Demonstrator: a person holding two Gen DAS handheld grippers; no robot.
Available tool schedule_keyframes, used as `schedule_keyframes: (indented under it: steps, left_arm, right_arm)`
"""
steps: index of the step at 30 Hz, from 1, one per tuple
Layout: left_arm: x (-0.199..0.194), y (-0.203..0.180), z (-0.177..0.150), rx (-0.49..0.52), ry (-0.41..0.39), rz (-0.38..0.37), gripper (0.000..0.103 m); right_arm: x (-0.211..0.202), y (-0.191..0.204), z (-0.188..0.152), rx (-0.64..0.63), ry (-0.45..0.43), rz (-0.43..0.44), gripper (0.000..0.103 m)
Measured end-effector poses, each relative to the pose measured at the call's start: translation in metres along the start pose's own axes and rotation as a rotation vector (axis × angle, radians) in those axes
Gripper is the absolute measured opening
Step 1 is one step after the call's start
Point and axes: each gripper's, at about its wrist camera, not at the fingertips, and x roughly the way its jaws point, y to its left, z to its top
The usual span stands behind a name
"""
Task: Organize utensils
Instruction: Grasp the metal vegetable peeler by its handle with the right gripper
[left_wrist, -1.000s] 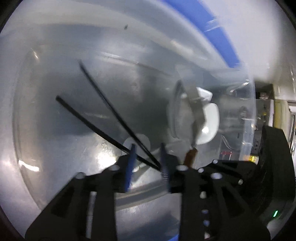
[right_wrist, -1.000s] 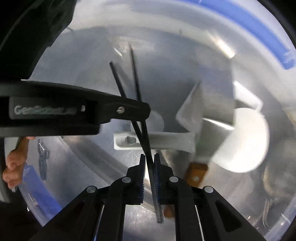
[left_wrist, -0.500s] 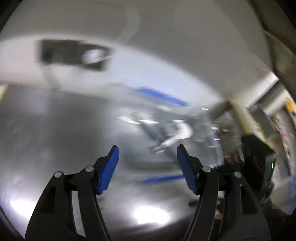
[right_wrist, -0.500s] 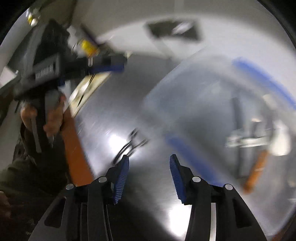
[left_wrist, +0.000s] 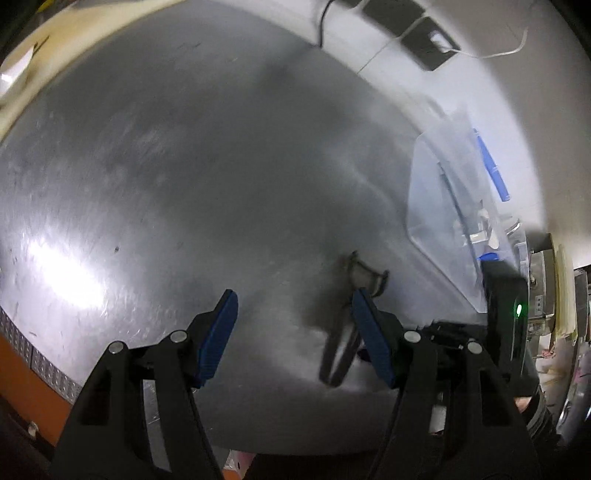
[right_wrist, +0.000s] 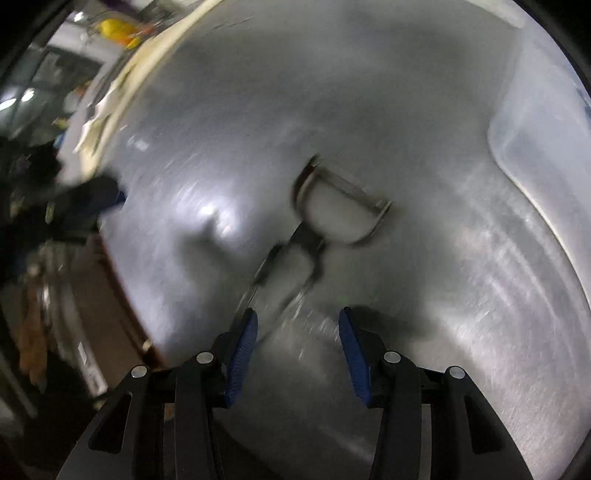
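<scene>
A metal peeler (right_wrist: 332, 218) lies on the steel table (right_wrist: 424, 110), its blade head pointing away and its handle running back toward my right gripper (right_wrist: 295, 317), which is open and empty just short of the handle. The peeler also shows in the left wrist view (left_wrist: 360, 295), partly behind the right finger (left_wrist: 371, 343) of my left gripper (left_wrist: 293, 299), which is open and empty above the table. A clear plastic bin (left_wrist: 454, 206) with blue handles stands at the right and holds several utensils.
The bin's corner (right_wrist: 535, 122) shows at the right in the right wrist view. The table's near edge has an orange strip (left_wrist: 22, 373). A wall with cables and sockets (left_wrist: 424, 33) rises behind the table. Clutter lies past the left table edge (right_wrist: 110, 85).
Both grippers have left the bin, leaving the black chopsticks inside, and opened. They have swung out over the table toward the peeler.
</scene>
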Motion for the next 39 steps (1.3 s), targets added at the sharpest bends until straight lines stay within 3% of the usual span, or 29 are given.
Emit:
schedule_keyframes:
  steps: [3, 6, 11, 17, 29, 39]
  left_arm:
    - [0.013, 0.004, -0.003, -0.003, 0.036, -0.013, 0.062]
    - [0.023, 0.004, -0.007, 0.007, 0.065, -0.036, 0.062]
    - [0.045, -0.011, -0.011, 0.026, 0.127, -0.088, 0.062]
    - [0.071, -0.033, -0.015, 0.032, 0.210, -0.187, 0.062]
    - [0.084, -0.052, -0.019, 0.027, 0.232, -0.186, 0.062]
    - [0.086, -0.048, -0.023, -0.040, 0.222, -0.196, 0.062]
  right_arm:
    - [0.003, 0.004, -0.002, 0.003, -0.025, -0.056, 0.039]
    - [0.008, 0.015, 0.002, -0.027, -0.022, -0.119, 0.012]
    - [0.002, 0.008, -0.006, -0.030, -0.019, -0.128, 0.004]
    - [-0.012, -0.019, -0.023, 0.047, -0.010, 0.015, 0.002]
    - [-0.015, -0.007, -0.039, -0.019, -0.051, -0.098, 0.002]
    - [-0.003, 0.005, -0.035, -0.077, -0.043, -0.164, 0.004]
